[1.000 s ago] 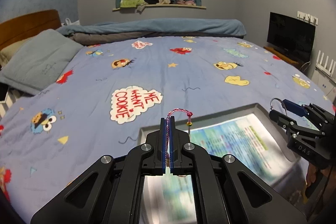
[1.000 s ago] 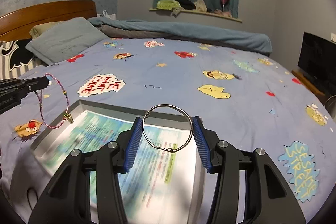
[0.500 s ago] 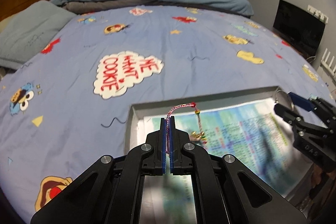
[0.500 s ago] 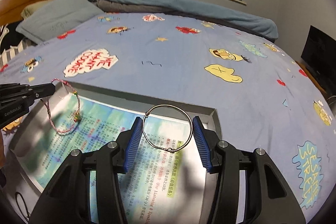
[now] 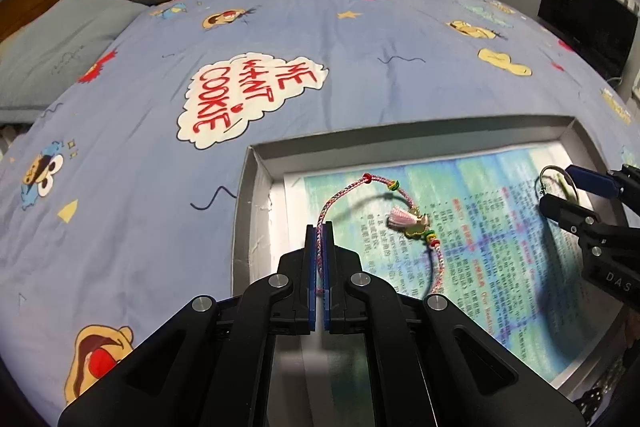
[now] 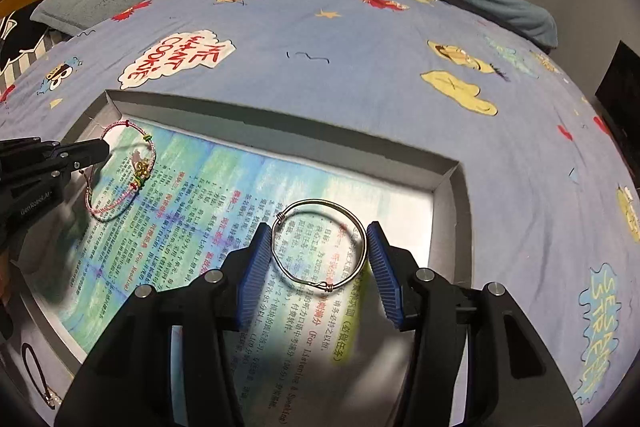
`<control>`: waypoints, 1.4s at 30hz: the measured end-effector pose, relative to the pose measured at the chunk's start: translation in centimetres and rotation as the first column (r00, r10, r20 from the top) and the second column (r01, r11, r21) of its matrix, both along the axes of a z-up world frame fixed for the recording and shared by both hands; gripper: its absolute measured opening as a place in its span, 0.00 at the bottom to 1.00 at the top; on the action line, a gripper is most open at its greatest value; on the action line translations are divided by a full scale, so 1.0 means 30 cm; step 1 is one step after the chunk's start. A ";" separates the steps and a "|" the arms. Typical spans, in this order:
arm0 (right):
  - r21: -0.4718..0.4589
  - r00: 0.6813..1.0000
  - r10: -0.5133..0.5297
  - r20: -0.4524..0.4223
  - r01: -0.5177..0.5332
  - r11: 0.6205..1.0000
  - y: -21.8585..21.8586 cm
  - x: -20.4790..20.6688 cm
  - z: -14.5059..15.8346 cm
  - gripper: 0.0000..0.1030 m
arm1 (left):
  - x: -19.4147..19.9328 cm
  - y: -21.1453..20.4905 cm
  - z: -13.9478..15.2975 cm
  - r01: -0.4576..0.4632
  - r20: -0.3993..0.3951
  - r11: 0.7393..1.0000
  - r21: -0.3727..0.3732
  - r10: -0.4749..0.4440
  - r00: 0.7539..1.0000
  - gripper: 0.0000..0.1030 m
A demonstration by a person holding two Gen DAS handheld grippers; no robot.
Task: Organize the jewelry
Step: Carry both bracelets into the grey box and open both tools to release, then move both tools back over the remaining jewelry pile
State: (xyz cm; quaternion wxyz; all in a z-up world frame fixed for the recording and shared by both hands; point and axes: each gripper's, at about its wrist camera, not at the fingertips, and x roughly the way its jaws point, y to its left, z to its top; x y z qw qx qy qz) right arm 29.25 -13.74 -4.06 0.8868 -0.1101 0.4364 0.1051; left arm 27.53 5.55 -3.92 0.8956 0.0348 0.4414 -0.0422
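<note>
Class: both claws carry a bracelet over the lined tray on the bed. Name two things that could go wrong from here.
1. The silver bangle is held only at its sides by the right claw; it might twist or slip out.
2. The braided bracelet dangles from the left claw; its tassel could snag on release.

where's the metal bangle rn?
The metal bangle is clamped between the right gripper's blue pads, over the right end of the grey tray. The left wrist view shows it at the far right.
</note>
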 end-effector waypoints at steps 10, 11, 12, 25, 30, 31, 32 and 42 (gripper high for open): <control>0.003 1.000 0.001 0.005 -0.001 1.000 -0.003 -0.006 0.005 0.48 | 0.004 0.012 -0.004 -0.015 -0.010 1.000 -0.007 0.015 1.000 0.13; 0.003 1.000 0.001 0.004 -0.002 1.000 -0.002 -0.006 0.004 0.48 | 0.004 0.013 -0.003 -0.016 -0.009 1.000 -0.009 0.016 1.000 0.14; 0.002 1.000 0.002 0.003 -0.002 1.000 -0.002 -0.006 0.004 0.48 | 0.004 0.013 -0.003 -0.017 -0.010 1.000 -0.009 0.017 1.000 0.15; 0.031 0.998 -0.001 0.058 -0.001 1.000 -0.015 -0.030 0.050 0.65 | -0.026 0.013 0.037 -0.003 0.035 0.999 -0.036 0.004 0.999 0.42; 0.055 0.993 -0.017 0.118 0.011 0.998 -0.038 -0.070 0.107 0.79 | -0.062 0.022 0.080 -0.015 0.088 0.999 -0.041 0.018 0.996 0.56; 0.061 0.992 -0.019 0.126 0.011 0.998 -0.042 -0.077 0.117 0.82 | -0.073 0.027 0.097 -0.015 0.106 0.998 -0.056 0.020 0.994 0.58; 0.066 0.990 -0.019 0.137 0.010 0.998 -0.046 -0.087 0.128 0.85 | -0.082 0.031 0.109 -0.013 0.117 0.998 -0.068 0.021 0.993 0.59; 0.118 0.958 -0.044 0.283 0.011 0.993 -0.100 -0.231 0.277 0.94 | -0.194 0.030 0.223 -0.032 0.199 0.997 -0.066 0.045 0.979 0.81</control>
